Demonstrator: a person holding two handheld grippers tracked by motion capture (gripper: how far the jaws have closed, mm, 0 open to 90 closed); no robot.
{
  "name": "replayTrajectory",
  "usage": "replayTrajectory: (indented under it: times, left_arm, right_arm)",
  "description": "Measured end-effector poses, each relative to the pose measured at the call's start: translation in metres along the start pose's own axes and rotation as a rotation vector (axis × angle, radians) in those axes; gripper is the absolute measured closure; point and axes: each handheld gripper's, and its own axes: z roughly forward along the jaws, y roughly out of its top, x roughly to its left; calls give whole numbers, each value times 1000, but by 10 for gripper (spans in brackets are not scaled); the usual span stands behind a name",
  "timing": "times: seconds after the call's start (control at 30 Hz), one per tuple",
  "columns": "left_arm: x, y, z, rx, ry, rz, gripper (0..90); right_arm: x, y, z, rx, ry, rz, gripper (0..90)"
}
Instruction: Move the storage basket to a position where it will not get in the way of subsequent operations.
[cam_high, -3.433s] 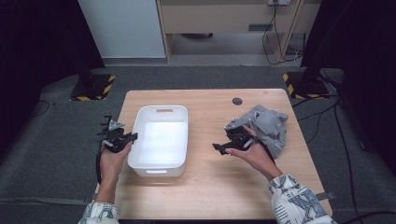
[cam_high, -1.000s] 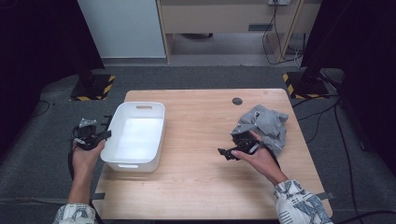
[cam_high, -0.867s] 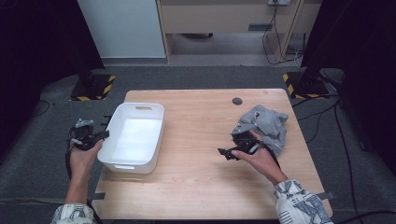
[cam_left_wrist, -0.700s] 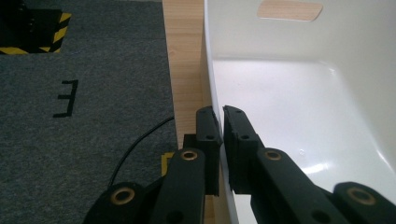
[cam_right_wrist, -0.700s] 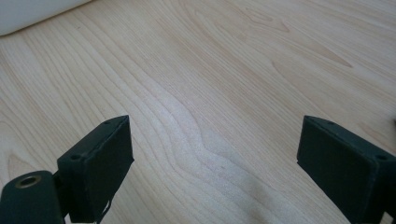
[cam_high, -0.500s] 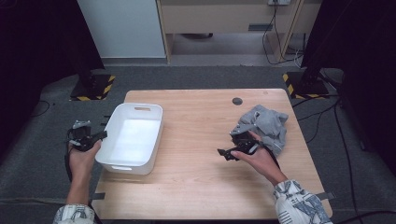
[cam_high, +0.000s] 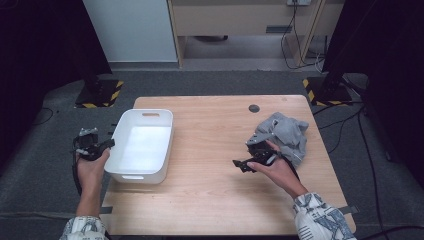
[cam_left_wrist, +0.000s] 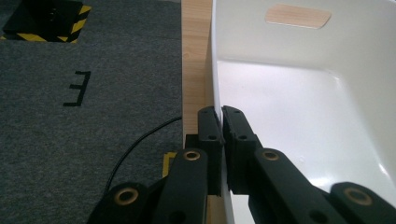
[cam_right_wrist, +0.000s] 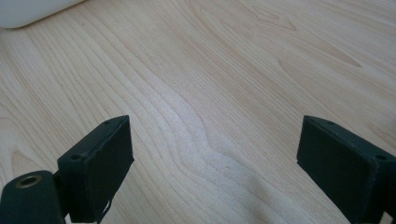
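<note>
The white bin (cam_high: 142, 146) now sits at the table's (cam_high: 215, 200) left edge with its near-left corner hanging past it — it has slid there from nearer the middle, the left gripper (cam_left_wrist: 220, 122) pinching its left wall between pressed-together pads, so the dragging looks about done and more pull risks tipping it off. The right gripper (cam_high: 248, 163) hovers with jaws spread wide over bare wood just beside the grey garment (cam_high: 282, 136) near the right edge. The only writing is a black "E"-like mark (cam_left_wrist: 78, 88) on the carpet — no brands readable.
</note>
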Motion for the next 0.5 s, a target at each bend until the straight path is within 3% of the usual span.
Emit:
replayTrajectory:
  times: [0.17, 0.5]
  left_arm:
    - [0, 1, 1, -4, 8, -8, 864]
    - [6, 3, 5, -9, -24, 1, 863]
  right_arm:
    - [1, 0, 0, 4, 4, 0, 106]
    - [1, 0, 1, 7, 7, -3, 106]
